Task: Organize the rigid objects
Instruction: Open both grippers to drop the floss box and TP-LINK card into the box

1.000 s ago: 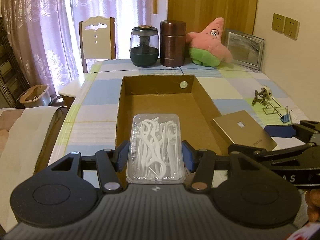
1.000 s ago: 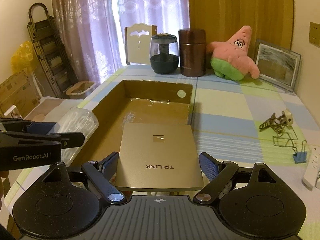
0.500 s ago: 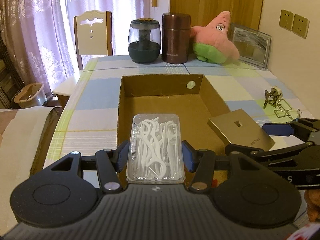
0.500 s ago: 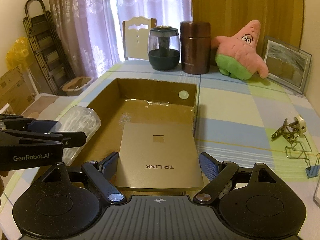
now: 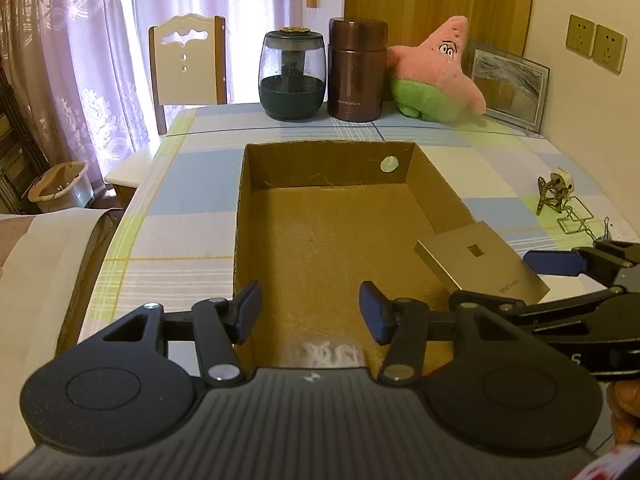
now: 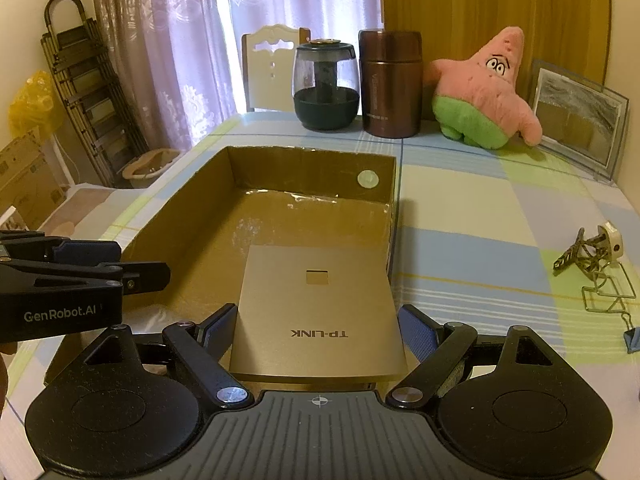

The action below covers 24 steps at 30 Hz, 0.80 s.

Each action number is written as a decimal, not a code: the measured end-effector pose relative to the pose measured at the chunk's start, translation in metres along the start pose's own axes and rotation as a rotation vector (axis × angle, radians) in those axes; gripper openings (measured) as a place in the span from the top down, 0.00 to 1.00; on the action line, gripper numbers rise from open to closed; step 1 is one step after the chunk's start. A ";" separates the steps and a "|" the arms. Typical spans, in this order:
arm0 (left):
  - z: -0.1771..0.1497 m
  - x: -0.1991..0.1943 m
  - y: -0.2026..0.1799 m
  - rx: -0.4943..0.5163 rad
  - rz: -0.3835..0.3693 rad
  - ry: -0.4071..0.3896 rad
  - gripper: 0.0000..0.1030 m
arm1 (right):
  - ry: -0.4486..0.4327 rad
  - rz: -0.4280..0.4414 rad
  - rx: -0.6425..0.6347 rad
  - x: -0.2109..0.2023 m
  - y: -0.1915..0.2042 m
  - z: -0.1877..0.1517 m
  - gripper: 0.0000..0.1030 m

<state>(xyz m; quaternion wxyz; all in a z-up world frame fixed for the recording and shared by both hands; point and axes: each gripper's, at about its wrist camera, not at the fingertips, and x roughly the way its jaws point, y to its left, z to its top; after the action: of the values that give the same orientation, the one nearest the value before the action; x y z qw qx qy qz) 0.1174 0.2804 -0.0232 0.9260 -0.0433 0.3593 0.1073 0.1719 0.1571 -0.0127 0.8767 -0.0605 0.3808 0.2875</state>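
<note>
My left gripper hangs over the near end of the open cardboard box. Its jaws are closing a little with nothing between them. A clear case of white floss picks shows only as a blur just below the fingers, inside the box and partly hidden by the gripper body. My right gripper is shut on a flat gold TP-LINK box, held tilted over the cardboard box's right side. In the left wrist view the gold box is seen from the side.
At the table's far end stand a dark glass jar, a brown flask, a pink star plush and a framed picture. Wire clips and a small plug lie to the right. A chair stands behind the table.
The case of floss picks has left the left gripper's jaws and dropped out of clear view into the cardboard box. Both grippers came forward over the box; the right still grips the gold box.
</note>
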 end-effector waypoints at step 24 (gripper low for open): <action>-0.003 -0.005 0.008 -0.017 0.029 0.000 0.52 | -0.038 0.051 0.057 -0.005 -0.002 0.005 0.19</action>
<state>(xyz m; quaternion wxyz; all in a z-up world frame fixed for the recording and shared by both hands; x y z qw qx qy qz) 0.1105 0.2866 -0.0218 0.9239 -0.0460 0.3590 0.1238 0.1732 0.1548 -0.0059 0.8775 -0.0202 0.3738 0.2997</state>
